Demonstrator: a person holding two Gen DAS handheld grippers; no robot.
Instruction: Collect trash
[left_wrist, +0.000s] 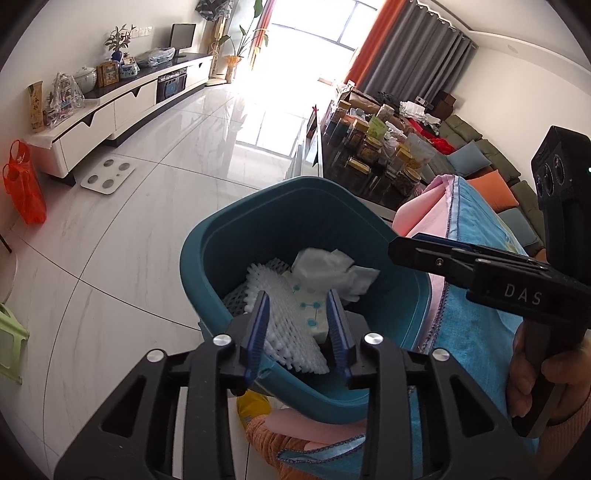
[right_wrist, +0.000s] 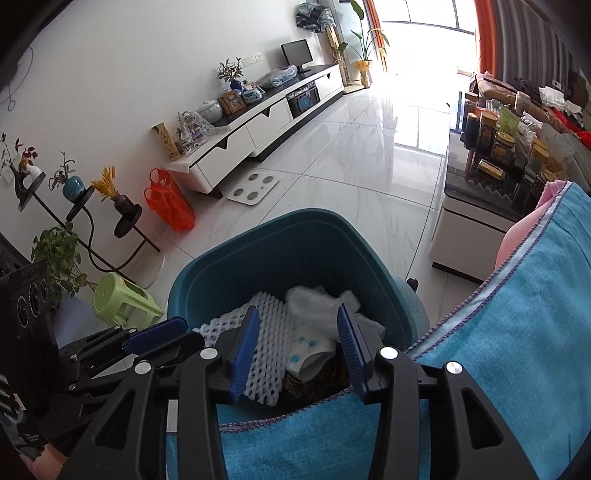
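A teal bin (left_wrist: 207, 258) (right_wrist: 258, 225) stands on the floor against a table draped in blue cloth (right_wrist: 517, 332). Inside it lie a white foam net (left_wrist: 280, 332) (right_wrist: 269, 332), a crumpled white tissue (left_wrist: 328, 269) (right_wrist: 314, 302) and a white wrapper with blue dots (left_wrist: 310, 314) (right_wrist: 310, 350). My left gripper (left_wrist: 297, 299) hangs open over the bin's near side, its pads touching nothing. My right gripper (right_wrist: 299, 310) is also open above the bin with the trash lying loose below it. Each gripper shows in the other's view: the right gripper (left_wrist: 402, 251) from the right, the left gripper (right_wrist: 173, 328) from the left.
A pink cloth (left_wrist: 417, 214) lies under the blue one. On the tiled floor are an orange plastic bag (right_wrist: 170, 203), a white scale (right_wrist: 253, 186) and a green stool (right_wrist: 122, 302). A TV cabinet (right_wrist: 258, 125) lines the far wall. A low table with jars (right_wrist: 495, 155) stands at right.
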